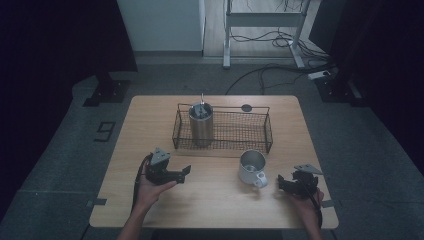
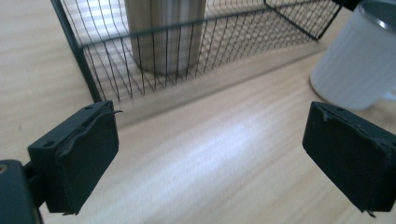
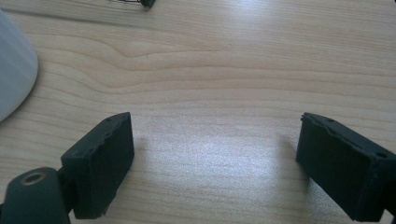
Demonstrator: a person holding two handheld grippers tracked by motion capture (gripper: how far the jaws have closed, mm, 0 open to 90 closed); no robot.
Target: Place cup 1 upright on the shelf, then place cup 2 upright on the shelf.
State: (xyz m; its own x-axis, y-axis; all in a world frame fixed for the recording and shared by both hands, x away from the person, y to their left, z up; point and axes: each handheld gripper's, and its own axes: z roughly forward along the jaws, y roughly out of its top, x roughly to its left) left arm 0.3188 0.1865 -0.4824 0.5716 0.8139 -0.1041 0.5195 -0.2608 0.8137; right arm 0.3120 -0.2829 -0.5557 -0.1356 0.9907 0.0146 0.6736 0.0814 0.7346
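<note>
The wooden counter [image 1: 210,200] carries everything here, and the white mug [image 1: 251,167] near its middle serves as the landmark. Just behind the mug, toward the far edge, sits the black wire basket [image 1: 225,131], long side running across the counter, with a steel tumbler [image 1: 201,124] standing upright in its left end; something thin pokes from the tumbler's top, perhaps a straw, though the high view is too dim to be sure. The mug stands upright and open, its handle [image 1: 260,181] pointing toward the person and slightly right. The left tool [image 1: 185,172] hovers to the left of the mug, well apart from it, jaws spread wide with nothing between them; its own view shows the mug [image 2: 355,65] ahead and to the right. The right tool [image 1: 281,183] rests to the right of the mug, close to the handle, jaws likewise wide apart and empty. The right one looks the nearer, and the handle faces its side, so a reach from there seems the shorter path.
</note>
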